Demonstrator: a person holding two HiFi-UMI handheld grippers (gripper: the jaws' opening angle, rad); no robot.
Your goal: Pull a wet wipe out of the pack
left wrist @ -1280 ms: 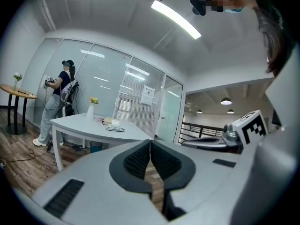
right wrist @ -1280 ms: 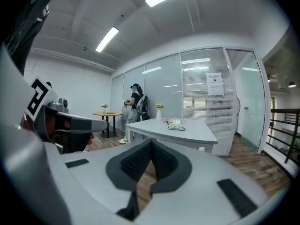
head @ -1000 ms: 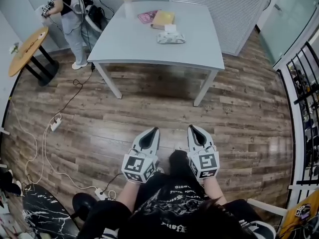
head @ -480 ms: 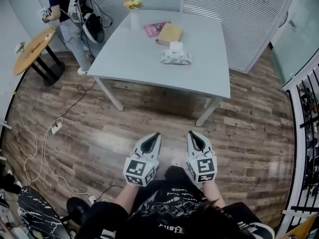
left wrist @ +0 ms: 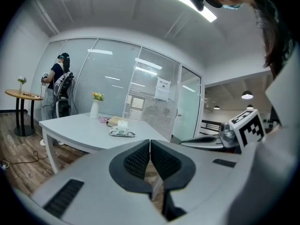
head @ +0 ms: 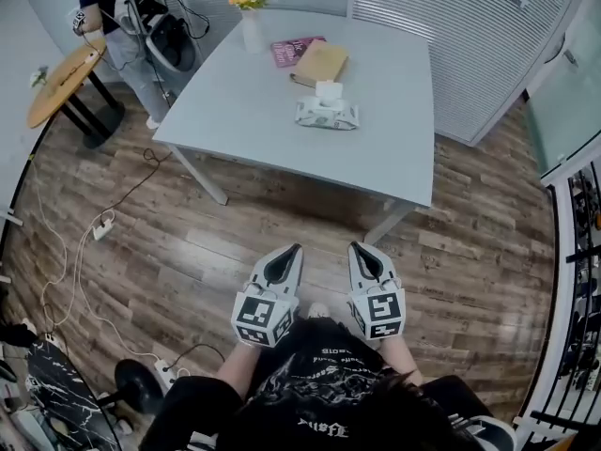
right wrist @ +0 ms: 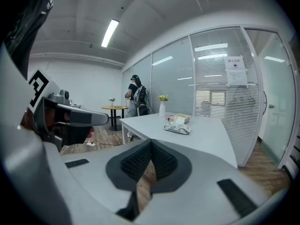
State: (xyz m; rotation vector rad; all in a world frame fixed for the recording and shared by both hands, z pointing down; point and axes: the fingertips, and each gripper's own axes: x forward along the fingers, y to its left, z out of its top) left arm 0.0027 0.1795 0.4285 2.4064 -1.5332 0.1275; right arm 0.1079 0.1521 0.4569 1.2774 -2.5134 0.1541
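A pack of wet wipes lies on the grey table, with a white wipe sticking up from its top. The same pack shows in the left gripper view, and the pack again in the right gripper view, far ahead of the jaws. My left gripper and right gripper are held close to my body over the wooden floor, well short of the table. Both are shut with nothing between the jaws.
A tan box, a pink book and a vase of flowers stand at the table's far side. A person stands by a round wooden table at the left. Cables lie on the floor.
The table and the pack have come nearer and lower in the head view as I move toward them. Both grippers stay shut in front of me.
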